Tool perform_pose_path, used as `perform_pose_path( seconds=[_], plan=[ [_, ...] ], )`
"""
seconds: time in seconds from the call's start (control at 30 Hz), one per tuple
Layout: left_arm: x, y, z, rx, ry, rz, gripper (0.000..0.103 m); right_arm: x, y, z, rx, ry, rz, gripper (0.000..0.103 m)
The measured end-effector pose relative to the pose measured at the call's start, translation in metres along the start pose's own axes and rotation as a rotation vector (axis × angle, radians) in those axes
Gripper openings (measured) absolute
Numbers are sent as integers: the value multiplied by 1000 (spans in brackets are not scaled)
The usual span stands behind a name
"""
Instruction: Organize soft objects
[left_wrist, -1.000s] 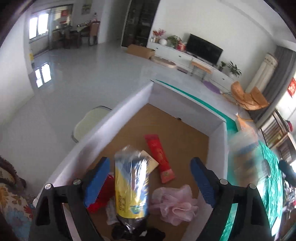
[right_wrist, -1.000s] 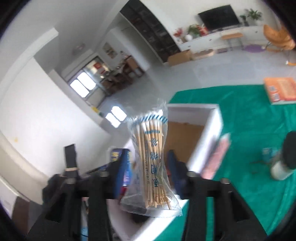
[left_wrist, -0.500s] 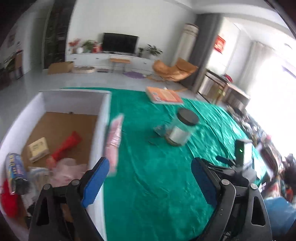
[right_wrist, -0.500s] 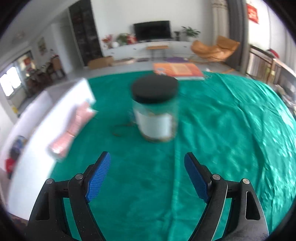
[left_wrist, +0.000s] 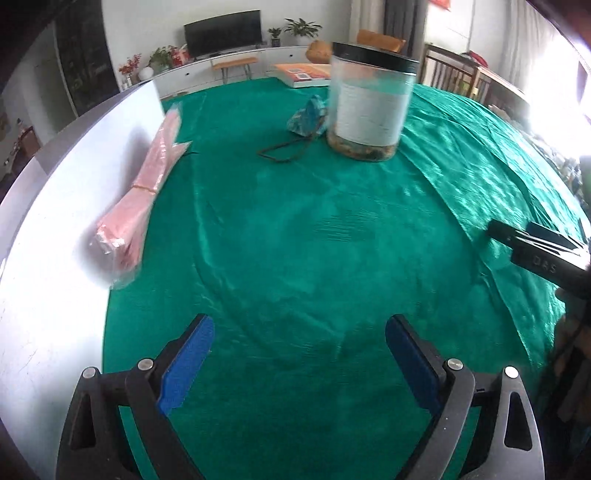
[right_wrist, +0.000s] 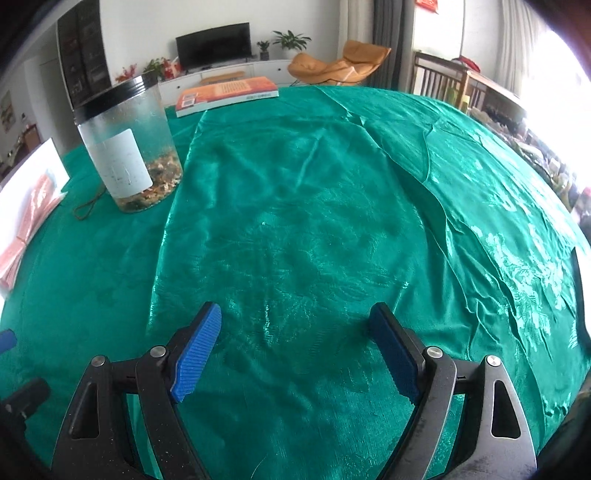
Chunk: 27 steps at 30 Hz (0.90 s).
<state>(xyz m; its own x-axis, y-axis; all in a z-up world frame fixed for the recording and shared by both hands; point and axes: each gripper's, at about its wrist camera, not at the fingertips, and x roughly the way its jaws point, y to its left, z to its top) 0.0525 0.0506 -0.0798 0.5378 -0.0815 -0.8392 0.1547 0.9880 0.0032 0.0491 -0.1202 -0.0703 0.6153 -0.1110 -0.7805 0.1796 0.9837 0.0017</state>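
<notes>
Two grippers hang over the green cloth (right_wrist: 295, 206) that covers the tabletop. The left gripper (left_wrist: 298, 354) has its jaws spread wide with only bare cloth between its blue pads (left_wrist: 184, 363); its jaws have just been opening. The right gripper (right_wrist: 295, 347) also stands wide apart and grips nothing.

Loose on the cloth there is one pink packet (left_wrist: 142, 195), one jar (left_wrist: 369, 103), one small teal pouch (left_wrist: 308, 118), one dark cord (left_wrist: 286, 149) and one orange book (right_wrist: 227, 94). One white box (left_wrist: 55, 229) runs along the left edge of the tabletop.

The pink packet, long and wrapped in clear film, lies against the outer wall of the box, its near end tilted up on that wall. The jar is clear with a black lid and a white label, upright toward the far middle of the tabletop, with a layer of mixed bits at its bottom. The pouch lies just beside the jar on its left, and the cord trails from the pouch toward the packet. The book lies flat at the far edge, behind the jar.

In the left view a black part of the right gripper reaches in from the right edge of the picture, above the cloth. Nothing lies on the cloth between either gripper and the jar or the packet.
</notes>
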Motion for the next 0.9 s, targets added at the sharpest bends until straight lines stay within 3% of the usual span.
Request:
perform_pose_path(
  seconds=[0.17, 0.47, 0.57, 0.6, 0.67, 0.77, 0.9],
  plan=[
    [17, 39, 13, -215, -21, 92, 94, 3, -2, -1, 3, 1, 7, 86],
    [61, 82, 65, -492, -56, 205, 94, 3, -1, -1, 3, 1, 7, 87],
    [83, 77, 96, -423, -60, 221, 94, 3, -1, -1, 3, 1, 7, 87],
    [92, 70, 108, -356, -64, 152, 93, 3, -1, -1, 3, 1, 7, 87],
    [94, 53, 117, -213, -75, -66, 92, 3, -1, -1, 3, 1, 8, 87],
    [69, 34, 102, -100, -96, -109, 93, 3, -1, -1, 4, 1, 7, 87],
    [44, 38, 57, -84, -77, -132, 93, 3, 0, -2, 0, 4, 8, 88]
  ],
)
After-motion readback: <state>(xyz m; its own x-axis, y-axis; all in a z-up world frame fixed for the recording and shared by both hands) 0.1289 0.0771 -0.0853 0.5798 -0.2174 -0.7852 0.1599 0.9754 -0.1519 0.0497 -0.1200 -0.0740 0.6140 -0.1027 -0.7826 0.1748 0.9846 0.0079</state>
